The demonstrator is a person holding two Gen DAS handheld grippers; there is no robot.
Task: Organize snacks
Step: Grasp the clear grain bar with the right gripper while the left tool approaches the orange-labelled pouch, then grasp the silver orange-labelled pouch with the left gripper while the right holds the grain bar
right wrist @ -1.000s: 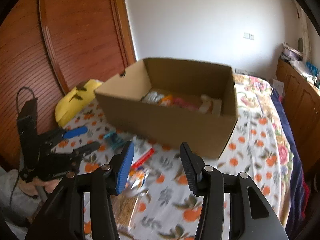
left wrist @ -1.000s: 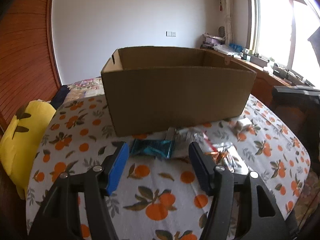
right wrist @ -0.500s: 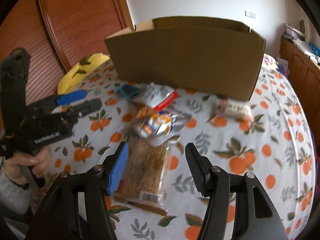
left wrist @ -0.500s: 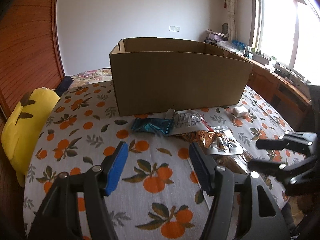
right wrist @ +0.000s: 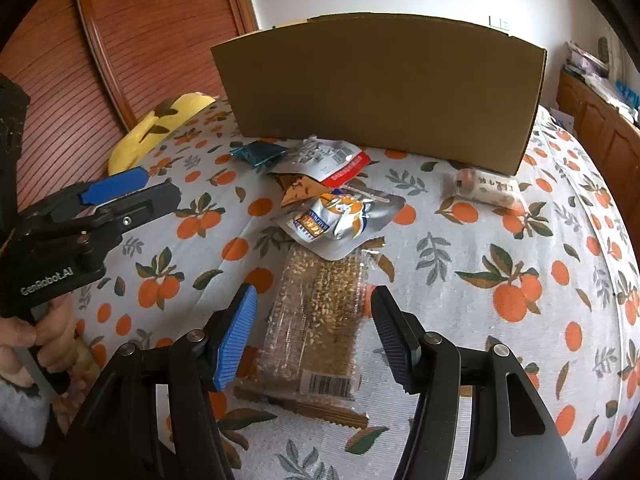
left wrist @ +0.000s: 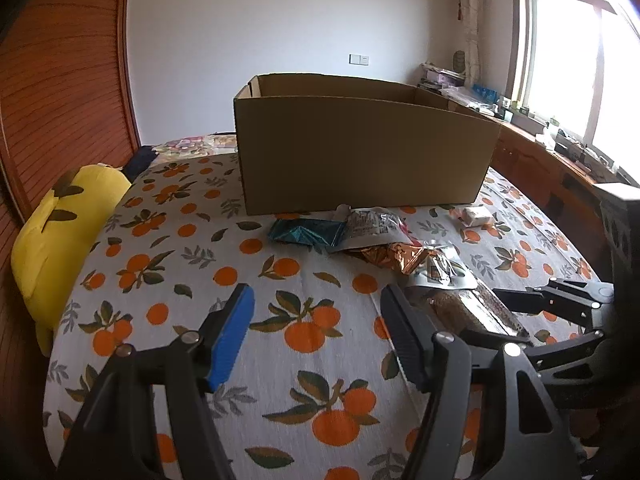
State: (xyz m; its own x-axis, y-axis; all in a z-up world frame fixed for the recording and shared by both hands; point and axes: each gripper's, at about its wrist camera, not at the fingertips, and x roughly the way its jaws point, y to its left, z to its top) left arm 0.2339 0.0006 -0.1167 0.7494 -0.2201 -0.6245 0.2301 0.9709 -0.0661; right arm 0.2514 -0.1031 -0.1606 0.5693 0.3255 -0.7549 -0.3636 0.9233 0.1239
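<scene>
Your right gripper (right wrist: 314, 334) hangs just above the clear-wrapped sesame snack bar (right wrist: 316, 312), jaws wide, one on either side of it, pads not pressing; they have just been opening. Your left gripper (left wrist: 316, 334) hovers over bare orange-print bedspread (left wrist: 200, 240) at the left, jaws wide and empty. Beyond the bar lie a silver foil pouch (right wrist: 340, 220), a teal wrapper (right wrist: 258, 152) and, off to the right, a small white packet (right wrist: 486, 190). The open brown cardboard box (right wrist: 380, 88) stands at the far side.

Snack packets (right wrist: 332, 216) heaped before open cardboard box (right wrist: 380, 92).
</scene>
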